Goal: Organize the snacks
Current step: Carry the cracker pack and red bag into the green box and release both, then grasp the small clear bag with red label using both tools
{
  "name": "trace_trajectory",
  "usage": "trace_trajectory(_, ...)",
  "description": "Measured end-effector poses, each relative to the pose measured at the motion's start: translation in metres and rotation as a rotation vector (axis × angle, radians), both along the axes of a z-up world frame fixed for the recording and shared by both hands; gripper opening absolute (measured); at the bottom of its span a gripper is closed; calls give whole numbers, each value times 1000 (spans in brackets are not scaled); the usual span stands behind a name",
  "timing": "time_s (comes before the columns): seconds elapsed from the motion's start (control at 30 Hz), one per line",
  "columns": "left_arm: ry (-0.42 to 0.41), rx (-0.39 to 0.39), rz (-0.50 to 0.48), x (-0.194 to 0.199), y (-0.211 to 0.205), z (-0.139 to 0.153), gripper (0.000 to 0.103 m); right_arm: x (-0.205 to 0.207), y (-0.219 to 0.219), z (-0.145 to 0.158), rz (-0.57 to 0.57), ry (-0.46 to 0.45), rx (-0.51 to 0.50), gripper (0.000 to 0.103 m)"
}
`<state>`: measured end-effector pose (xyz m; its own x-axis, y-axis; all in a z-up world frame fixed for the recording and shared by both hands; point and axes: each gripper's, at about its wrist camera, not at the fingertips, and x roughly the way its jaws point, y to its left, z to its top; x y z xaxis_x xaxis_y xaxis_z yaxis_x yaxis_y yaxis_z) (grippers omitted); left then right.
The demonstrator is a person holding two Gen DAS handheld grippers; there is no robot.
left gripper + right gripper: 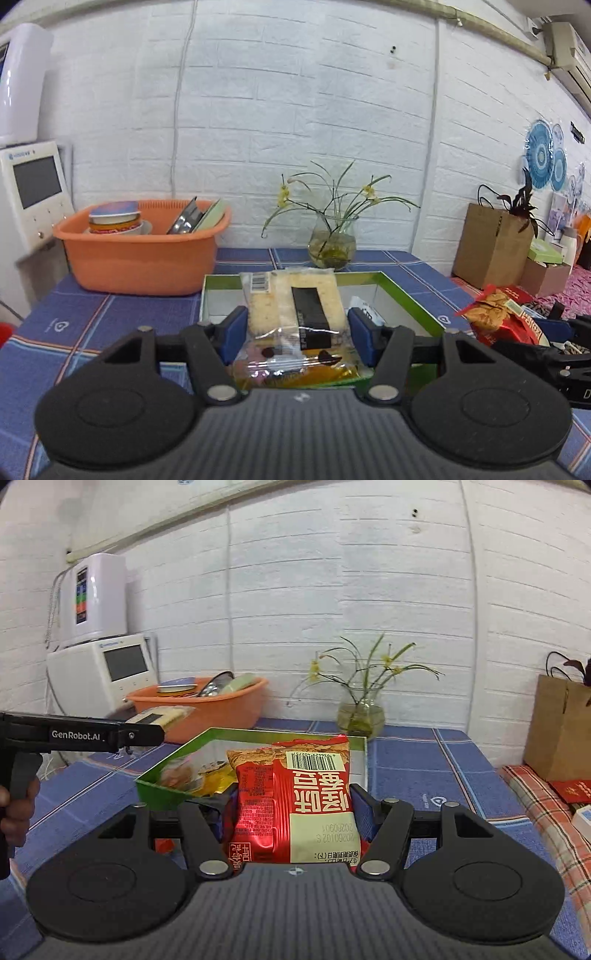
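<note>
Clamped between the blue pads of the left gripper [297,325] is a clear cracker pack [295,299] with a black label, its length reaching toward 12 o'clock over the green-rimmed box [406,295]. Beneath the jaws, at 6 o'clock of the pack, a yellow wrapped snack [295,371] lies in the box. Likewise the right gripper [291,812] has its jaws pressed on a red snack bag [295,797], barcode end up, standing between the pads. That box [166,794] sits behind the bag, from 10 to 12 o'clock, on the blue checked tablecloth [424,768].
</note>
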<state>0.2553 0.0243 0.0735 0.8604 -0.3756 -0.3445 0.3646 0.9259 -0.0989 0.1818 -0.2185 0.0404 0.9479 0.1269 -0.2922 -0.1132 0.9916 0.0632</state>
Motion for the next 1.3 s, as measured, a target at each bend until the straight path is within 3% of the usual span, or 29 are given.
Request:
trace_trajectory(0.1,48,9,-1,34,-9,-11,58,33,-8,0,-29,10,42,100)
trace_trajectory(0.23,53,37,11,58,-14,-30,58,69,3,-5,1,-4,-8,100)
trace_trajectory(0.33,65,3,-5,66,-8,-43,60,90,14,-14,25,28,-26,100)
trace_trajectory(0.43,77,52,-17,73,-9,-49,73,111,20,-23,44,49,-36,103)
trace_trajectory(0.57,58,37,2,71,4,-40,79,115,26,-24,57,61,-77,103)
trace_trajectory(0.63,36,22,39,66,13,-32,84,104,23,-18,53,31,-46,103)
trace_trajectory(0.7,6,22,75,56,21,-25,101,93,16,-10,39,8,-6,103)
trace_trajectory(0.83,-55,73,67,25,27,-18,102,65,-3,1,98,26,183,103)
trace_trajectory(0.97,-66,165,50,-15,32,-29,102,37,-8,-2,211,133,412,103)
trace_trajectory(1.03,-30,176,33,-32,36,-42,102,32,2,-9,242,214,470,103)
trace_trajectory(1.17,23,194,32,-47,33,-70,102,38,46,-24,225,351,426,103)
trace_trajectory(1.3,8,256,49,-43,19,-85,97,55,87,-42,160,408,334,103)
